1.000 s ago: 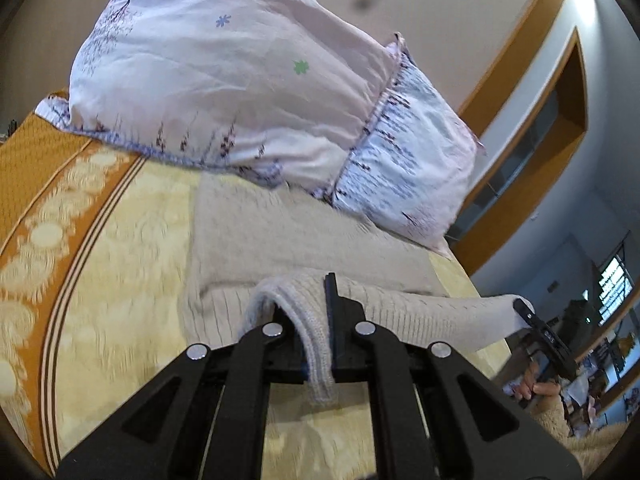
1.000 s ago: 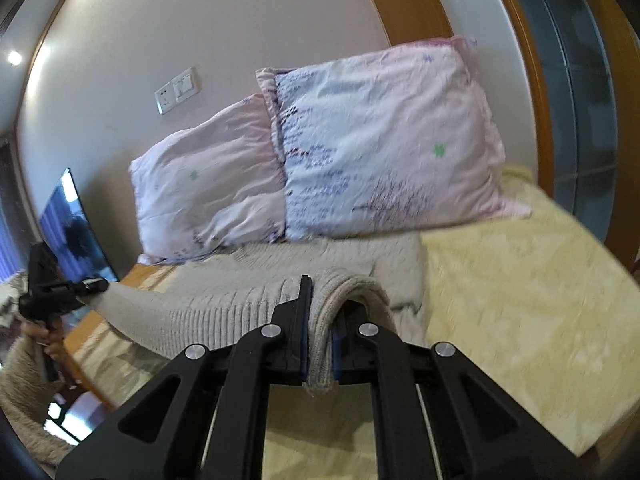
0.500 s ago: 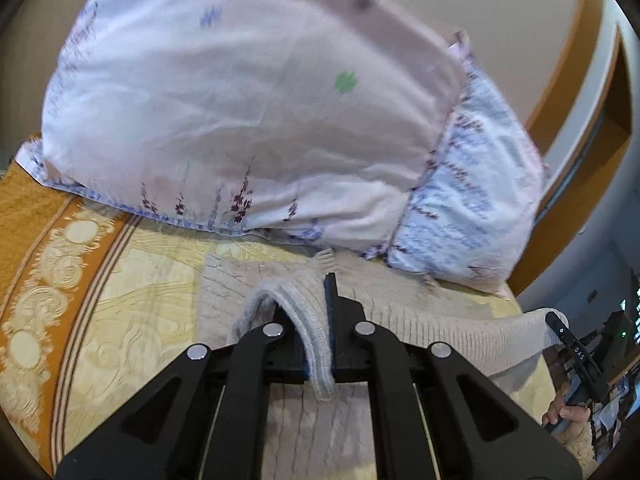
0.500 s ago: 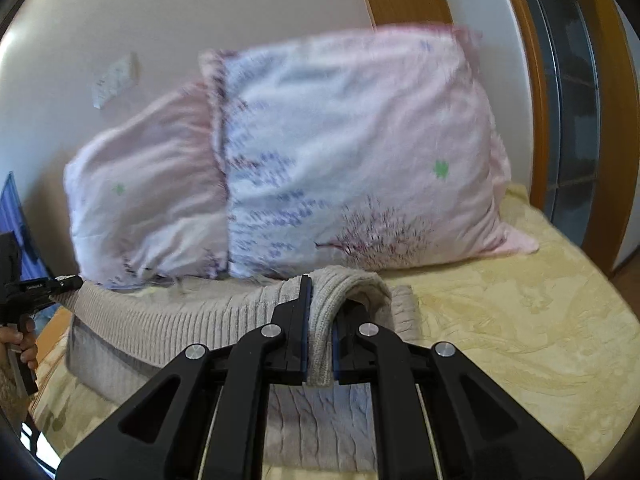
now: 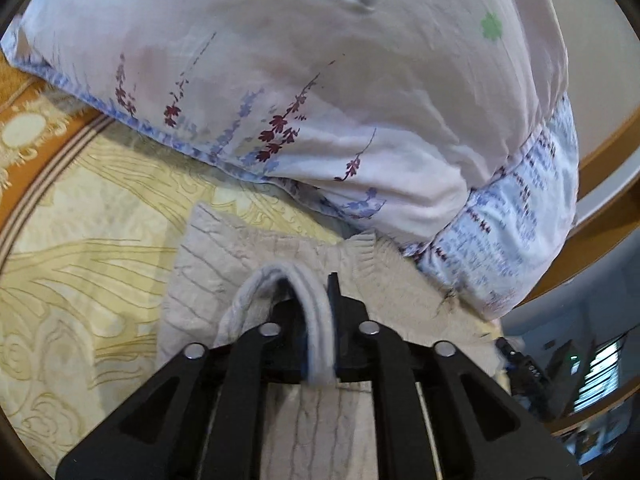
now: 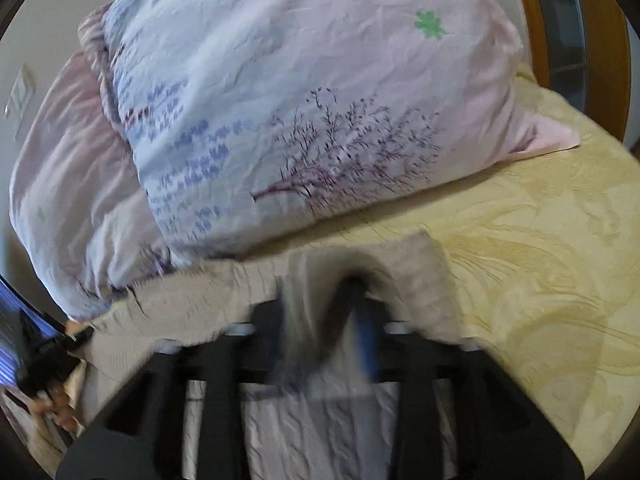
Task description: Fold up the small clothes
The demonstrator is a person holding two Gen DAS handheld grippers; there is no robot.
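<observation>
A beige knitted sweater (image 5: 224, 256) lies spread on a pale yellow patterned bedspread (image 5: 80, 280), its far edge close under two floral pillows (image 5: 320, 80) that fill the upper part of both views. In the left wrist view, the left gripper (image 5: 320, 332) has its black fingers closed tight on a raised fold of the sweater's ribbed edge, which loops up and over between them; the rest of the garment runs flat beneath the gripper frame, and its near end is cut off by the bottom of the picture. At the far right, dark shapes near a bright window are too small and blurred to name. The right wrist view is smeared by motion. The right gripper (image 6: 336, 320) shows a hump of sweater (image 6: 424, 280) fabric arching over its fingers, with a blue strip beside it, but the blur hides whether the fingers are pressed together or parted, so this cannot be told. At the lower left of that view, the left gripper (image 6: 48, 356) appears as a dark blurred shape held by fingers, at the sweater's other end.
</observation>
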